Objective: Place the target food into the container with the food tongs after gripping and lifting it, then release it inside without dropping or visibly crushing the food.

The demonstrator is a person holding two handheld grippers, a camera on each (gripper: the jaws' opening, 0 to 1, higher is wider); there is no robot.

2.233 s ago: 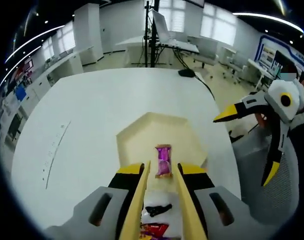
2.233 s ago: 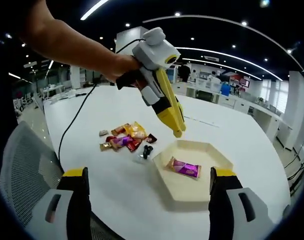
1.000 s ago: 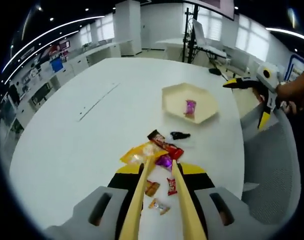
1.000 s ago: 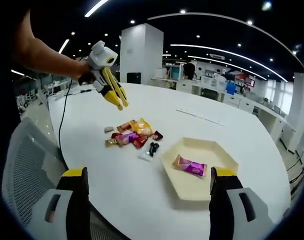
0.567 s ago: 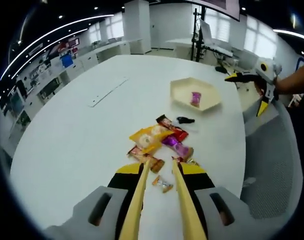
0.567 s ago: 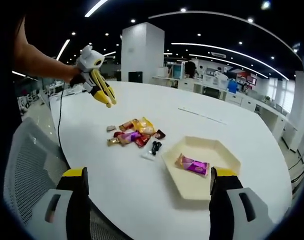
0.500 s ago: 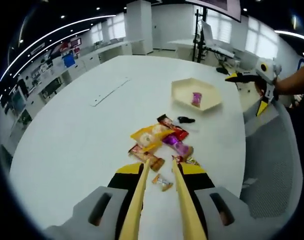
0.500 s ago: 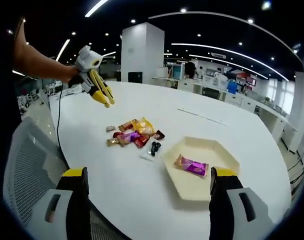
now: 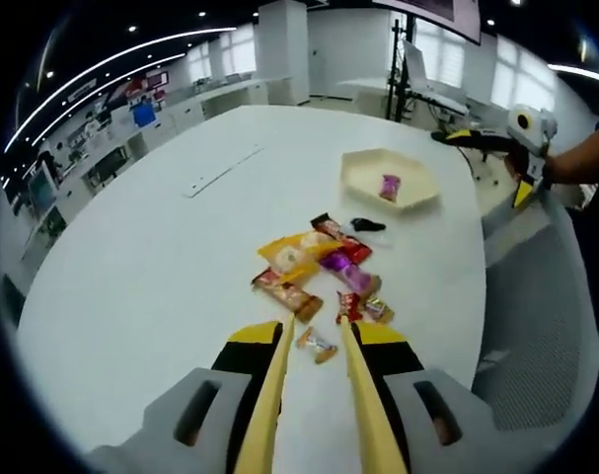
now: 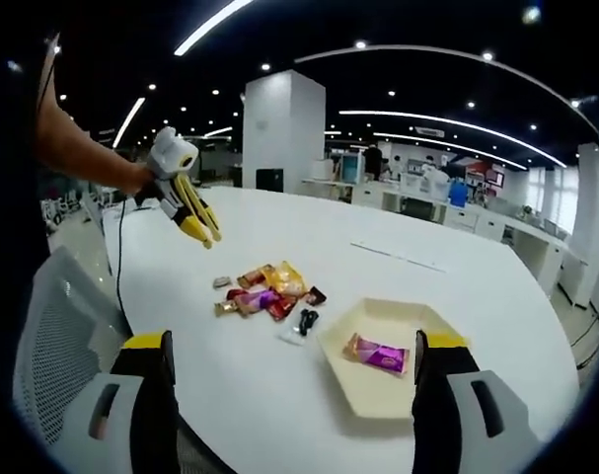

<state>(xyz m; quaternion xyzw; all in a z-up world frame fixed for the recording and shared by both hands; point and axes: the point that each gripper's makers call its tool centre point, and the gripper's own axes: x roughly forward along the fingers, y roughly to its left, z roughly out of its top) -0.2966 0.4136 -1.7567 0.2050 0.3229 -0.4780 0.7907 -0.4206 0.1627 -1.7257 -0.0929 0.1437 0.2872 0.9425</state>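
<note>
- Jaws of the left gripper (image 9: 314, 341) stand narrowly apart with nothing between them, held above the white table (image 9: 141, 267).
- Just past their tips lies a small orange-wrapped sweet (image 9: 317, 344), the nearest piece of a heap of wrapped snacks (image 9: 314, 267).
- That heap holds a yellow packet (image 9: 289, 255), a purple one (image 9: 340, 269), red ones and a brown bar; any print on the wrappers is too small to read.
- Beyond the heap lies a small black item (image 9: 367, 225) on a clear wrapper.
- Farther out along the jaws sits the cream six-sided tray (image 9: 378, 170), with one purple-wrapped snack (image 9: 390, 187) inside it.
- Off to the right of the left jaws, a person's hand holds the right gripper (image 9: 496, 158) past the table edge.
- Jaws of the right gripper (image 10: 293, 360) are wide apart and hold nothing.
- Between them, in the right gripper view, lie the tray (image 10: 378, 336) with the purple snack (image 10: 376, 353), then the black item (image 10: 303, 321) and the heap (image 10: 264, 288).
- Farther off to their left, the left gripper (image 10: 202, 229) hangs over the table (image 10: 457, 286), above a mesh chair back (image 10: 57, 346).
</note>
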